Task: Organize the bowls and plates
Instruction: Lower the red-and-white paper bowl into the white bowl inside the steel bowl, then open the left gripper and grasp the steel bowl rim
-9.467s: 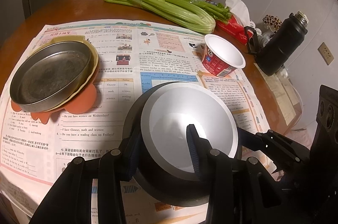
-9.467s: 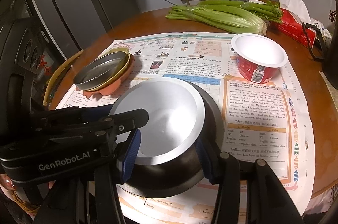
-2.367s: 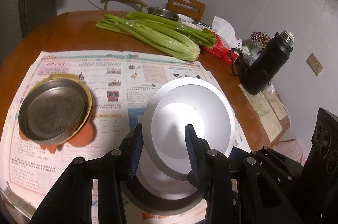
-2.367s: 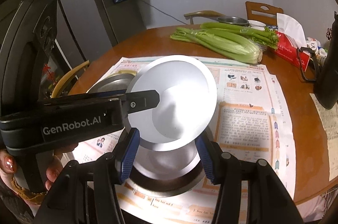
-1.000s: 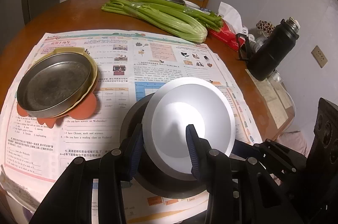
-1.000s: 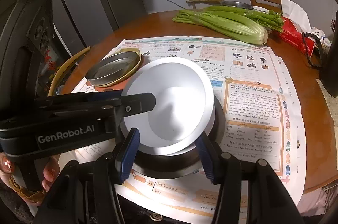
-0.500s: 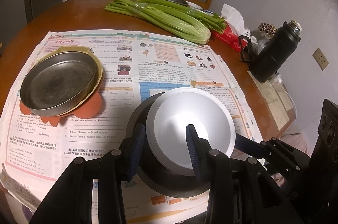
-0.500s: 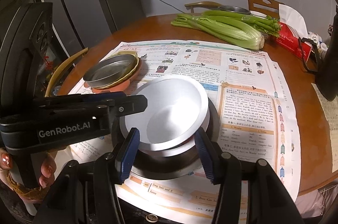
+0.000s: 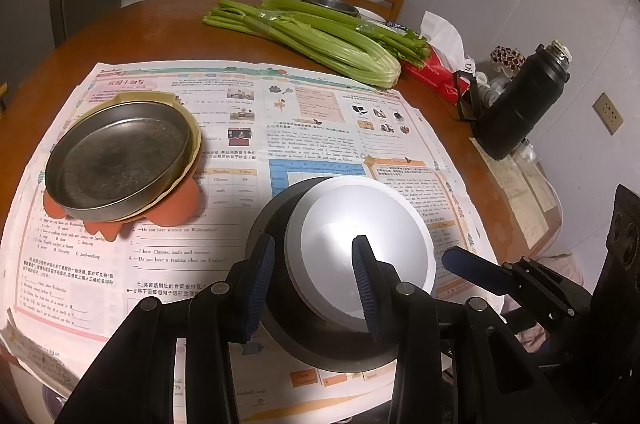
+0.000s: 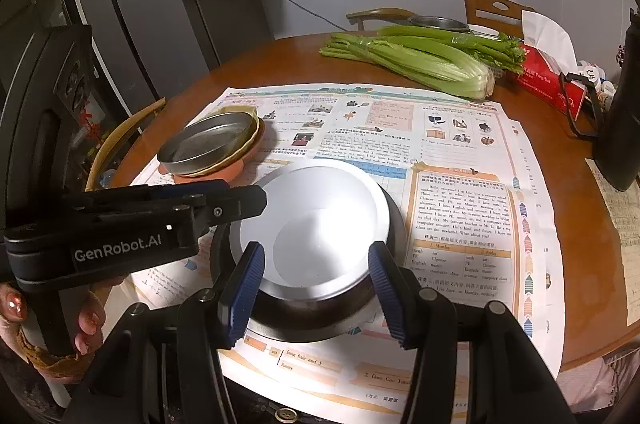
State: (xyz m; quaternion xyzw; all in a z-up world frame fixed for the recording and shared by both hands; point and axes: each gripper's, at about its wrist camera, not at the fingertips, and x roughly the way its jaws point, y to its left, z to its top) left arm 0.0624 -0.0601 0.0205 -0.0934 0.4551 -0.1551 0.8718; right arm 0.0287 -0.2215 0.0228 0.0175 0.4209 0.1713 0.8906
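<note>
A white bowl (image 9: pixel 360 220) sits nested and slightly tilted in a black bowl (image 9: pixel 340 356) on the newspaper. My left gripper (image 9: pixel 312 244) is shut on the white bowl's near wall, one finger outside and one inside. In the right wrist view, the white bowl (image 10: pixel 320 224) fills the black bowl (image 10: pixel 320 316), and my right gripper (image 10: pixel 316 248) is shut on the black bowl's lower body. To the left, a metal plate (image 9: pixel 116 159) is stacked on a yellow plate (image 9: pixel 196 139) and an orange one (image 9: pixel 176 212).
Newspaper (image 9: pixel 320 119) covers the round wooden table. Celery (image 9: pixel 320 39), a red tissue box (image 9: pixel 432 75) and a metal bowl (image 9: pixel 328 1) lie at the back. A black flask (image 9: pixel 516 103) stands at the right. A person's hand (image 10: pixel 88 324) grips the left tool.
The white bowl, held raised and tilted above the black bowl earlier, has sunk down into it. The red cup seen on the paper at first is out of view.
</note>
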